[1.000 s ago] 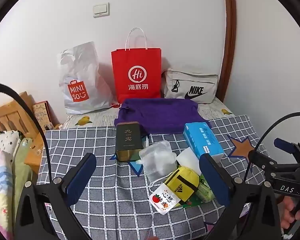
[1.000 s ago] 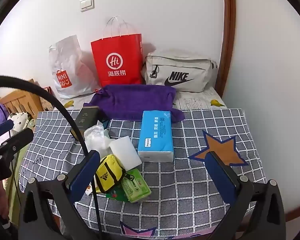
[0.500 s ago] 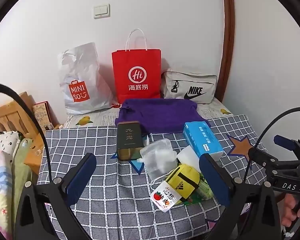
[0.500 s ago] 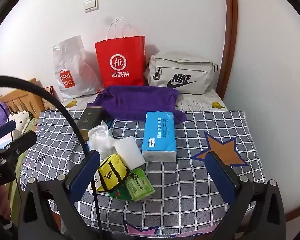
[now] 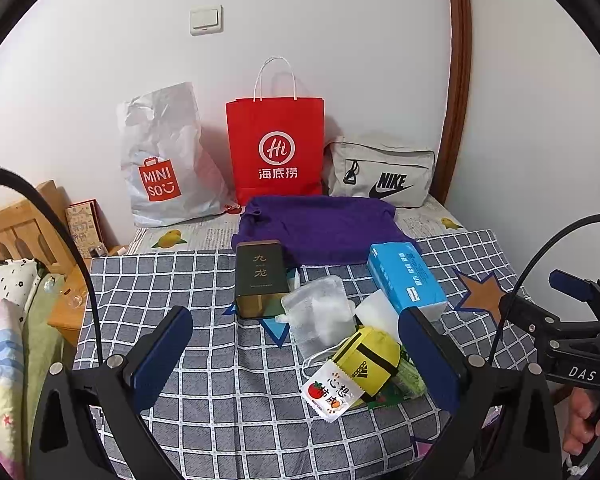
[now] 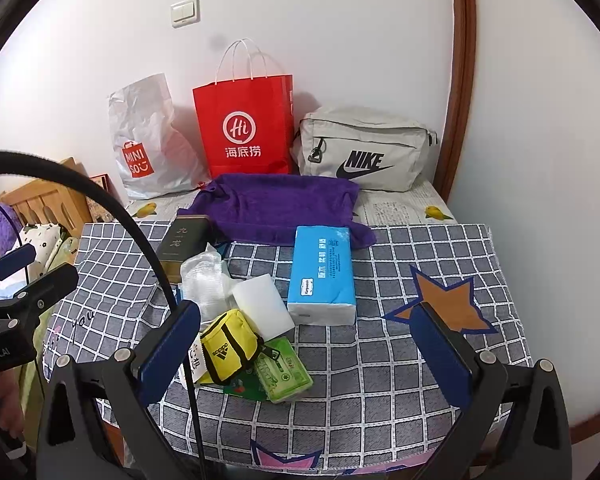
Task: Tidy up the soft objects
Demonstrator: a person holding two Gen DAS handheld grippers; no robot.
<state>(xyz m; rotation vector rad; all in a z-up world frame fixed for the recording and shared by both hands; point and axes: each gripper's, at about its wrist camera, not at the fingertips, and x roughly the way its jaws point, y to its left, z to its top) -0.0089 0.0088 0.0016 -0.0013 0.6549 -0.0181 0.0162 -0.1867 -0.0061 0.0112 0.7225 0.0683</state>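
Observation:
A purple towel (image 5: 320, 224) (image 6: 276, 204) lies at the back of the checked tablecloth (image 5: 204, 360). In front of it are a blue tissue pack (image 5: 406, 276) (image 6: 324, 272), a white sponge (image 6: 262, 300), a clear plastic pouch (image 5: 322, 316), a yellow Adidas pouch (image 5: 366, 360) (image 6: 228, 346) and a green tissue packet (image 6: 284, 370). My left gripper (image 5: 296, 360) is open and empty, held above the table's near edge. My right gripper (image 6: 306, 350) is open and empty, also held back from the items.
A dark tea tin (image 5: 260, 276) lies beside the pouch. A Miniso bag (image 5: 164, 160), a red paper bag (image 5: 276, 152) and a grey Nike bag (image 5: 384, 172) stand against the wall. A bed and wooden headboard (image 5: 16, 232) are at left.
Both grippers have drifted slightly, the right one moving a little to the left and forward. Nothing on the table has moved.

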